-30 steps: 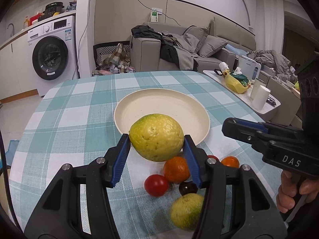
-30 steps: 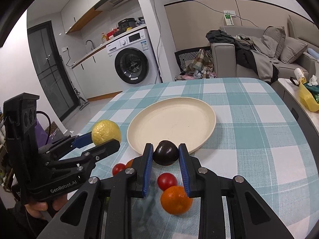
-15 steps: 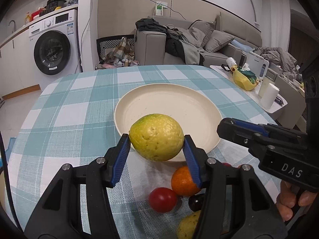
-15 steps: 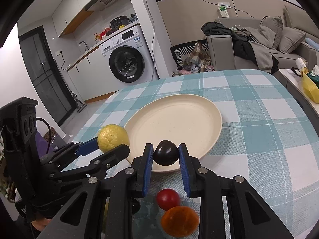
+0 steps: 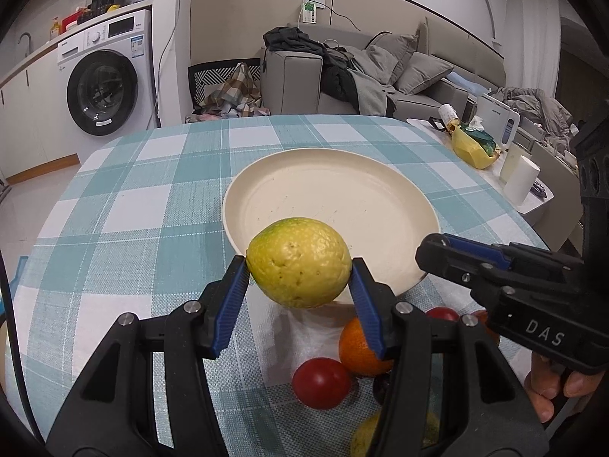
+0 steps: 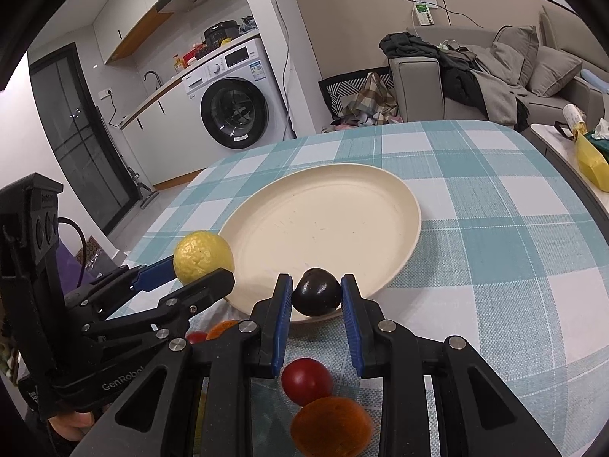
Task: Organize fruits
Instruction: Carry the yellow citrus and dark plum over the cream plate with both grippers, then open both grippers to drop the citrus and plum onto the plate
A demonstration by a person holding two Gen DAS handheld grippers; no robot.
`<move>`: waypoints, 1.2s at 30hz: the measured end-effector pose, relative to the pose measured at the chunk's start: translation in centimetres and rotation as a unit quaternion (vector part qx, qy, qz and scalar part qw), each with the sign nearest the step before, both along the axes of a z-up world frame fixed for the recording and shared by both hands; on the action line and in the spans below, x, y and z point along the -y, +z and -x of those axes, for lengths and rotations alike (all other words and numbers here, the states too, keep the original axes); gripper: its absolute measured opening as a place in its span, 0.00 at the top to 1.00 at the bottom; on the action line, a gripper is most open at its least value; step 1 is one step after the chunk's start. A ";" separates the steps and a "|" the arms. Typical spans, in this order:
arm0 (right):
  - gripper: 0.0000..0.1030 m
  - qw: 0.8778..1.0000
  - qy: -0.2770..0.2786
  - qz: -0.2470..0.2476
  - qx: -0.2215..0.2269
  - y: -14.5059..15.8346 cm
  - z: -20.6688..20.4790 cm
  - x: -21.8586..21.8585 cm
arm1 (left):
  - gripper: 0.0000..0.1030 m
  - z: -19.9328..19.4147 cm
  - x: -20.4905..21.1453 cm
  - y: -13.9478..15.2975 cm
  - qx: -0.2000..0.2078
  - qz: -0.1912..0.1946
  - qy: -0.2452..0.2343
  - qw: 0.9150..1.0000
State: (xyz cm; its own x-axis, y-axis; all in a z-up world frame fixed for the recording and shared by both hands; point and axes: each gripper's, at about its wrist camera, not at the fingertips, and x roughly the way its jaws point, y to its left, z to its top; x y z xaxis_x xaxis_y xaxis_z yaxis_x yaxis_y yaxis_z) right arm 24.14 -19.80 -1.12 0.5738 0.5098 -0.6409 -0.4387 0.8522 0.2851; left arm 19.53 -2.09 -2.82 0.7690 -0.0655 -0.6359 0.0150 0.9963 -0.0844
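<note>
Left wrist view: we see the tabletop (image 5: 125, 205), then the plate (image 5: 327, 190). Our left tool (image 5: 298, 289) pinches a guava (image 5: 298, 262) over the plate's near rim; our right tool (image 6: 316, 297) pinches a plum (image 6: 316, 291) there too.

Beyond the checked surface (image 5: 160, 205) stands a washer (image 5: 102, 87) under a cluttered counter (image 6: 167, 87). A grey sofa (image 5: 415, 83) carries heaped clothes (image 5: 335, 64). A side table (image 5: 491, 167) holds a yellow bag (image 5: 472, 144).
</note>
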 end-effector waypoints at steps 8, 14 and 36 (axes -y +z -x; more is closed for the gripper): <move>0.74 1.000 0.005 0.006 0.000 -0.3 -0.1 -0.4 | 0.50 0.0 0.0 0.0 0.000 -0.005 0.001 1.000; 0.57 1.000 0.005 0.006 0.014 0.3 0.2 -0.2 | 0.49 0.4 -0.1 0.2 0.007 0.001 0.003 1.000; 0.00 0.998 0.020 0.044 0.045 3.1 4.2 3.1 | 0.01 7.5 -1.0 3.9 0.059 -0.020 0.016 0.998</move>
State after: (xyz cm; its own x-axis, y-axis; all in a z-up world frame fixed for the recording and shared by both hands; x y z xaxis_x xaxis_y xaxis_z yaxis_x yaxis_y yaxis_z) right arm 19.94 -22.86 1.98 0.6107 0.4779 -0.6313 -0.4932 0.8534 0.1689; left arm 12.01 -1.14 1.04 0.8400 -0.0157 -0.5424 -0.0092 0.9990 -0.0432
